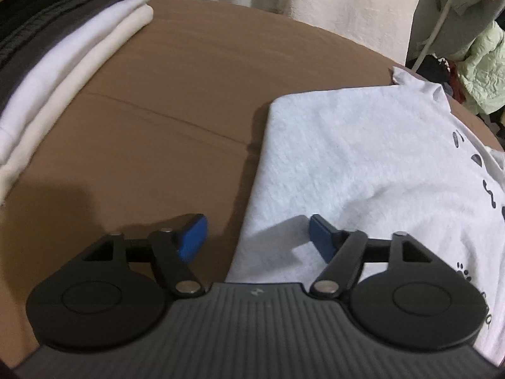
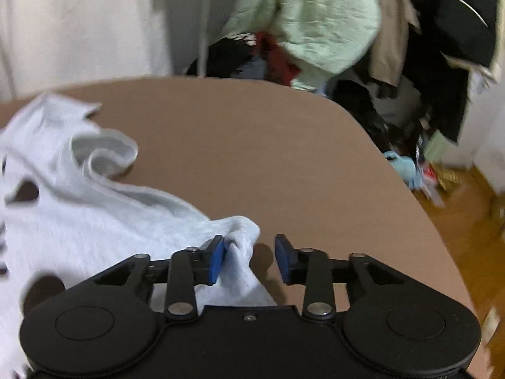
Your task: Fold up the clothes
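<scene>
The pale grey printed cotton T-shirt [image 1: 363,158] is lying half-folded on the brown worktop [image 1: 189,94], both left tongs [image 1: 257,237] and right tongs [image 2: 249,259] gaping empty; the bunched near-right corner needs flattening.

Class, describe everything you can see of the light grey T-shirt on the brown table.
The light grey T-shirt is soft, fuzzy-looking knit with dark printed marks and paw prints along one side. It lies on the brown table, one side folded to a straight edge, the other side rumpled, a sleeve opening curled up. The open left gripper hovers over its folded edge. A bunched fold lies between the open right gripper fingers, against the left pad.
</scene>
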`<state>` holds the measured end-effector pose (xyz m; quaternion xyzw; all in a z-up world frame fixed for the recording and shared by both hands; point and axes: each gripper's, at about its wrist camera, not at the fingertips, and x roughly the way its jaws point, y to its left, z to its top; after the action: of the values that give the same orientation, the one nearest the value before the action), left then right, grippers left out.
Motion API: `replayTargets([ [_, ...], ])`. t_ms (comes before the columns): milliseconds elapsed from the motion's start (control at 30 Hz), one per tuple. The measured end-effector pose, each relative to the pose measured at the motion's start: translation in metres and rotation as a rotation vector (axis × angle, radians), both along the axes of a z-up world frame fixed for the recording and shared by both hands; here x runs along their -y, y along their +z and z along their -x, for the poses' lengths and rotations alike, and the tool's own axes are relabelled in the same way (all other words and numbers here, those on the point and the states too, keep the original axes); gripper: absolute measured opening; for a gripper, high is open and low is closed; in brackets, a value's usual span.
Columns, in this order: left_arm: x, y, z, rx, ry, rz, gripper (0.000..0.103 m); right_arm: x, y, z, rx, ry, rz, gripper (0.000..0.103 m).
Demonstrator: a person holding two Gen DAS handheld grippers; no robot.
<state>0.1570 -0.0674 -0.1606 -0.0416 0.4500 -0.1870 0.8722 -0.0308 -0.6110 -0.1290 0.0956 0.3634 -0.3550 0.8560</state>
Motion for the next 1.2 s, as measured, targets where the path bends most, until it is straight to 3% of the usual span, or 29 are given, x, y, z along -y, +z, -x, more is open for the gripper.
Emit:
replayTargets([
  [100,0.004,-0.005,-0.002,-0.039,0.001,0.03,0.074,-0.008,0.018,0.011,0.123,-0.035,-0.052,0.042],
  [133,0.007,-0.004,-0.001,-0.028,-0.01,0.017,0.048,-0.013,0.026,0.015,0.167,-0.036,-0.065,0.044],
  [167,0.009,0.001,0.002,-0.006,-0.016,0.013,0.001,-0.019,0.034,0.019,0.208,-0.032,-0.082,0.046],
  [233,0.013,0.015,0.013,0.042,-0.024,0.042,0.003,-0.041,0.048,0.028,0.276,-0.001,-0.148,0.056],
  [300,0.023,0.041,0.033,0.115,-0.067,0.131,0.003,-0.06,0.056,0.04,0.389,0.05,-0.257,0.067],
  [367,0.045,0.063,0.062,0.173,-0.166,0.205,0.003,-0.068,0.055,0.039,0.47,0.132,-0.406,0.069],
  [433,0.079,0.07,0.094,0.159,-0.313,0.232,0.005,-0.073,0.046,0.025,0.502,0.199,-0.512,0.069],
  [500,0.12,0.061,0.124,0.079,-0.461,0.19,0.019,-0.08,0.037,0.012,0.487,0.222,-0.536,0.069],
  [533,0.134,0.054,0.135,0.047,-0.515,0.158,0.038,-0.08,0.031,0.006,0.469,0.228,-0.536,0.069],
  [567,0.144,0.048,0.144,0.028,-0.561,0.128,0.046,-0.08,0.026,0.001,0.446,0.236,-0.532,0.069],
  [600,0.15,0.044,0.152,0.032,-0.592,0.093,0.046,-0.081,0.021,-0.004,0.422,0.242,-0.528,0.069],
  [667,0.146,0.047,0.16,0.098,-0.603,0.037,0.047,-0.084,0.013,-0.008,0.381,0.241,-0.525,0.069],
  [800,0.113,0.061,0.136,0.165,-0.458,0.109,0.062,-0.081,0.004,-0.011,0.349,0.243,-0.54,0.069],
  [933,0.098,0.054,0.104,0.178,-0.341,0.124,0.062,-0.083,0.007,-0.012,0.354,0.263,-0.531,0.069],
  [1000,0.099,0.045,0.095,0.197,-0.343,0.141,0.052,-0.082,0.008,-0.011,0.351,0.257,-0.524,0.069],
  [1033,0.102,0.039,0.093,0.202,-0.353,0.148,0.035,-0.081,0.009,-0.011,0.349,0.254,-0.52,0.069],
  [1067,0.107,0.033,0.09,0.199,-0.361,0.144,0.03,-0.081,0.01,-0.011,0.348,0.251,-0.516,0.069],
  [1200,0.131,0.012,0.09,0.172,-0.432,0.042,0.032,-0.078,0.012,-0.011,0.344,0.238,-0.504,0.069],
])
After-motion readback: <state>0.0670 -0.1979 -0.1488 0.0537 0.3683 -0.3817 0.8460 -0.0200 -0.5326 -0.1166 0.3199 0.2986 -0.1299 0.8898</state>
